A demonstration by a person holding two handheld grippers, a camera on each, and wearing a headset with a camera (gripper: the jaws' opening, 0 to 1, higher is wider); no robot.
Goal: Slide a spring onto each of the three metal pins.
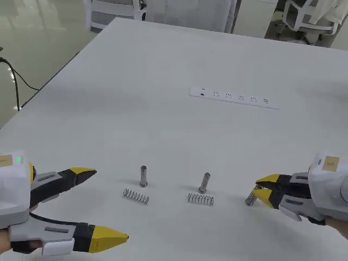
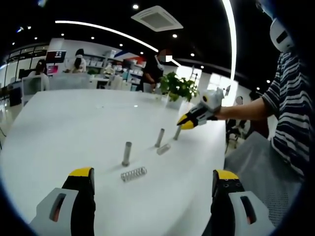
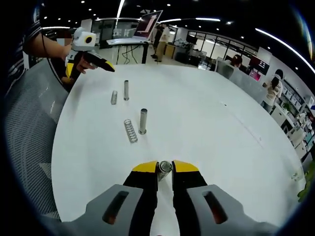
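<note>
Two metal pins stand upright on the white table, one [image 1: 143, 176] on the left and one [image 1: 204, 182] in the middle. A loose spring [image 1: 136, 196] lies in front of the left pin, and another spring [image 1: 200, 199] lies in front of the middle one. My right gripper [image 1: 260, 190] is shut on a third spring [image 1: 251, 198], which stands tilted on the table. In the right gripper view its round end [image 3: 165, 168] sits between the jaws, and it seems to ring the third pin. My left gripper [image 1: 103, 205] hovers wide open left of the pins, holding nothing.
A white power strip [image 1: 234, 98] lies flat further back on the table [image 1: 163, 70]. The table's left edge runs diagonally, with floor and a black cable [image 1: 16, 81] beyond it. Office chairs [image 1: 304, 19] stand behind the far edge.
</note>
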